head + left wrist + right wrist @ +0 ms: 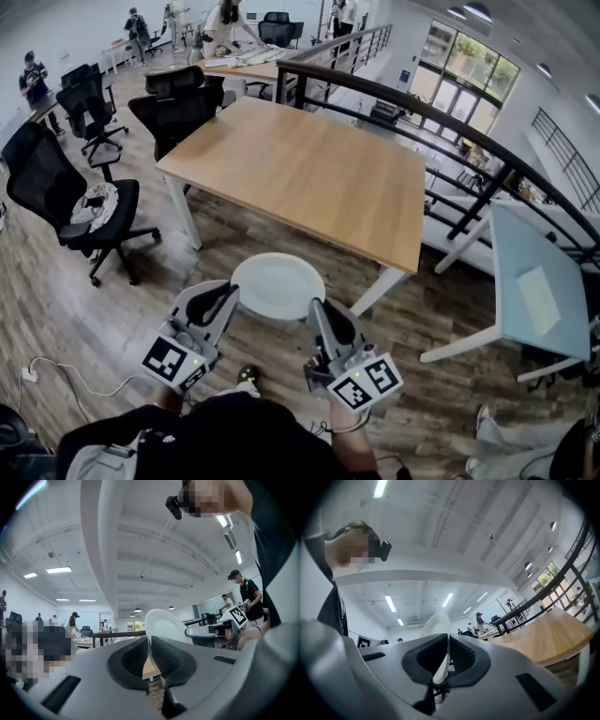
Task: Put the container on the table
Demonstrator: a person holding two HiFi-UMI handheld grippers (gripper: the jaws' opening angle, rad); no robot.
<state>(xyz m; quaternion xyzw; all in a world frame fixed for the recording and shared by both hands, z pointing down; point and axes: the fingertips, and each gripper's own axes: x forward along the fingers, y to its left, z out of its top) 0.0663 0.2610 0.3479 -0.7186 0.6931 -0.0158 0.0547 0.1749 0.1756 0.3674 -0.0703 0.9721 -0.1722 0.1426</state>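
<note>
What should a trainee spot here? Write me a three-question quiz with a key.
1. True or false: the white container already rests on the wooden table.
2. What holds the container's rim? A) the left hand-held gripper and the right hand-held gripper together; B) a bare hand; C) nothing.
3. Fill in: the container hangs above the ____, short of the table's near edge.

Key: 1 false; 2 A, each shut on an opposite side of the rim; 3 floor.
</note>
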